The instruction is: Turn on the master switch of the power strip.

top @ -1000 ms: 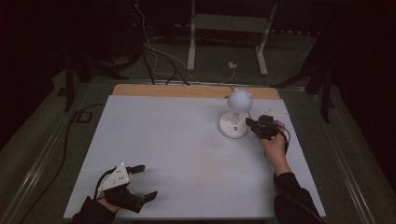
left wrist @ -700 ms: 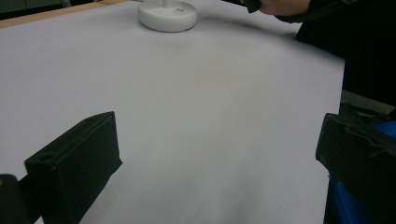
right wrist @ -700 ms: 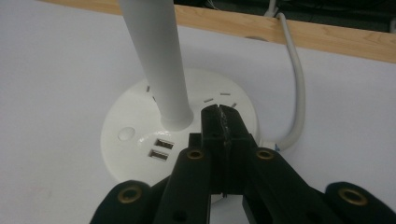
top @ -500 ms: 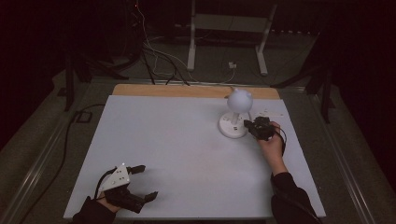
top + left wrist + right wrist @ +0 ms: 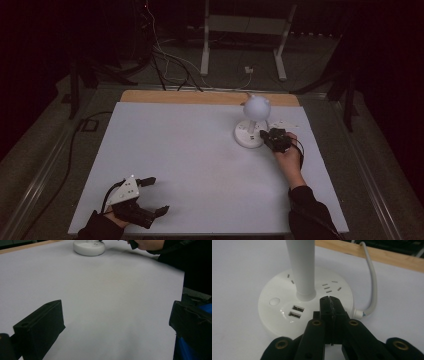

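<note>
Nudged closer, right claw (image 5: 329,301) pinched empty over one lamp base (image 5: 287,317), seemingly touching; left claw (image 5: 150,196) wide.

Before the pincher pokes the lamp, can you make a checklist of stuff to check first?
1. Right gripper jaws closed together for poking: ok, they meet with nothing between them.
2. Tip over the lamp base: ok, it sits above the base beside the stem.
3. Tip lined up with the round button: not ok, the button lies off to the side, past the USB ports.
4. Tip already touching the base: cannot tell.
5. Cord out of the way: ok, it curves off beside the jaws, toward the wooden table edge.
6. Left gripper out of the way: ok, open at the near corner of the white table.
</note>
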`<state>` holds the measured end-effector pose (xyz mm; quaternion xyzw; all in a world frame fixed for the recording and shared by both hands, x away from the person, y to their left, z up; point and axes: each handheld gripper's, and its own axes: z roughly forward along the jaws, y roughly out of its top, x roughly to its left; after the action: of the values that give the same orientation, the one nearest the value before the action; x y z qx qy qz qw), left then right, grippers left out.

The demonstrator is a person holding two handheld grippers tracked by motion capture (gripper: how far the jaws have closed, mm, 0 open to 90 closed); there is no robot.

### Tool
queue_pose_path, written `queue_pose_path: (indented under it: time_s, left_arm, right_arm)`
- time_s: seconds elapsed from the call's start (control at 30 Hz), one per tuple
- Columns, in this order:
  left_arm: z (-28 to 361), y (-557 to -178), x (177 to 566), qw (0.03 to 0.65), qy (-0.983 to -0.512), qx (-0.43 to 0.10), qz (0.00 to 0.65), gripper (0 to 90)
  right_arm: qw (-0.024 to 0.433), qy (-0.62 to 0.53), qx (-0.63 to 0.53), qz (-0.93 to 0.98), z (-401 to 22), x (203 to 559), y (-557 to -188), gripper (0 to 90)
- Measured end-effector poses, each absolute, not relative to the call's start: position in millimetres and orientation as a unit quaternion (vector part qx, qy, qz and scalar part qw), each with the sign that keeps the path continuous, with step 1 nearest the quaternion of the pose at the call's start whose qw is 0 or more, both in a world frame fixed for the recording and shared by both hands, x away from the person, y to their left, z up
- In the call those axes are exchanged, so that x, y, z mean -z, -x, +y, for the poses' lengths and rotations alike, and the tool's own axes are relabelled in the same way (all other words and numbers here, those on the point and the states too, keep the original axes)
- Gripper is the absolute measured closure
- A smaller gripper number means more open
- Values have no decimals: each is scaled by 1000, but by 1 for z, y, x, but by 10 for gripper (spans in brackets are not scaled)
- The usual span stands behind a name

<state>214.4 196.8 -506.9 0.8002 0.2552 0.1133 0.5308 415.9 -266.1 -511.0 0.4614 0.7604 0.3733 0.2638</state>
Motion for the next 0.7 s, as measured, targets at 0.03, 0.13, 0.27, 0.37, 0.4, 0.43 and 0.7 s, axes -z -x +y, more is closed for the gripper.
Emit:
queue_pose_path:
  time_s: [0.03, 0.13, 0.27, 0.37, 0.4, 0.43, 0.7]
  left_arm:
    - [197, -214, 507, 531, -800, -113, 255, 3]
    - [196, -214, 507, 531, -800, -114, 255, 3]
    - [196, -214, 507, 530, -801, -114, 255, 3]
    - [196, -214, 507, 529, -801, -113, 255, 3]
    - [196, -214, 507, 529, -801, -113, 254, 3]
    - [195, -214, 507, 529, -802, -113, 254, 3]
    - [195, -214, 507, 529, -802, -112, 254, 3]
  right_arm:
    - [265, -461, -372, 761, -266, 511, -416, 900]
    - [275, -460, -361, 763, -266, 511, -417, 900]
    - [290, -450, -346, 770, -261, 511, -415, 900]
    - [297, -444, -331, 778, -257, 510, -415, 900]
    - [298, -443, -326, 780, -256, 510, -415, 900]
    - [301, -440, -320, 783, -254, 509, -415, 900]
    - [298, -443, -312, 786, -253, 509, -417, 900]
